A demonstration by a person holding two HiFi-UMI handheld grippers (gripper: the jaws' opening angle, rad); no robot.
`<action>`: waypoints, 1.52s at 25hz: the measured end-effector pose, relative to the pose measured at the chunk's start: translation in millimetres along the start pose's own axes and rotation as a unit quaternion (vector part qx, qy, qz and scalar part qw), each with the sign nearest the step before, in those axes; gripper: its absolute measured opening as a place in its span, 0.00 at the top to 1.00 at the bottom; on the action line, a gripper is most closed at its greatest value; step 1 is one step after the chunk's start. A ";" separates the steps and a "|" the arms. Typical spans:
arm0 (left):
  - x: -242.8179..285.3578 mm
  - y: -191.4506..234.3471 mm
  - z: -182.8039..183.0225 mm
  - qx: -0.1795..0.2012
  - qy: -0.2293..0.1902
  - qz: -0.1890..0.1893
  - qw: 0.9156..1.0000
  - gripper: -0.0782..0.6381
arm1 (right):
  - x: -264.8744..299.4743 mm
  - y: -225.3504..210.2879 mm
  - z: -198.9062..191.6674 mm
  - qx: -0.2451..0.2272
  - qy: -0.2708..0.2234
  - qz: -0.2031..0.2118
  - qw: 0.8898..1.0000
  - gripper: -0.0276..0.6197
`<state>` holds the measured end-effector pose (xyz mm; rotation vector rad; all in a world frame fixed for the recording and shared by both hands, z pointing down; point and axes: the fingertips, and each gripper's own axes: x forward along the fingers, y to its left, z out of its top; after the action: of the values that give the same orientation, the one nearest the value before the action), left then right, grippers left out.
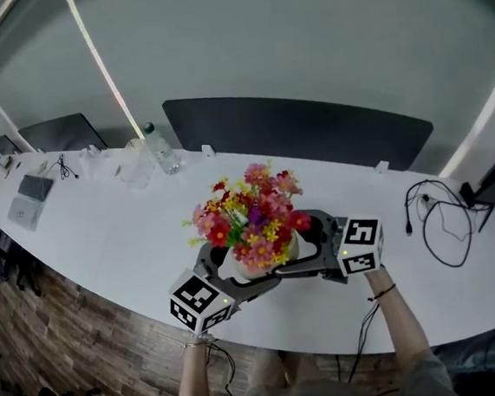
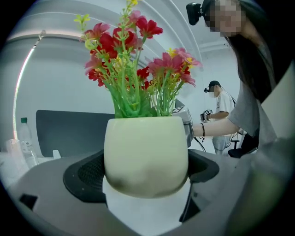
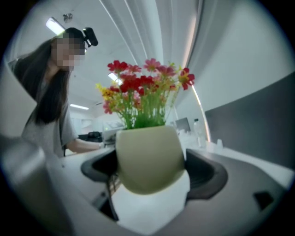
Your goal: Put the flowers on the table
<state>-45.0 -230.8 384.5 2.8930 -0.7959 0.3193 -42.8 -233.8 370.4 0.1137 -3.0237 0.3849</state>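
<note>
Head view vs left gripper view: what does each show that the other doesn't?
Head view only: black cables at the right end of the table, and a grey device at its left end. Left gripper view only: a person in a cap standing in the background. Both: the cream pot, its flowers and the water bottle.

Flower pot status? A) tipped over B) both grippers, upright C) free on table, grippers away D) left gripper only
B: the flower pot stands upright between the jaws of both the left gripper and the right gripper, each closed on its sides.
</note>
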 end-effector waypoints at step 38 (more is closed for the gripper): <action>40.4 69.4 -111.1 0.002 0.047 0.003 0.999 0.18 | 36.8 -83.6 -100.6 0.003 0.057 -0.024 0.998 0.21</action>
<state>-65.9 -290.4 506.1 2.8564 -0.7898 0.4548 -64.1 -291.3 491.6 0.1599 -2.9015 0.3821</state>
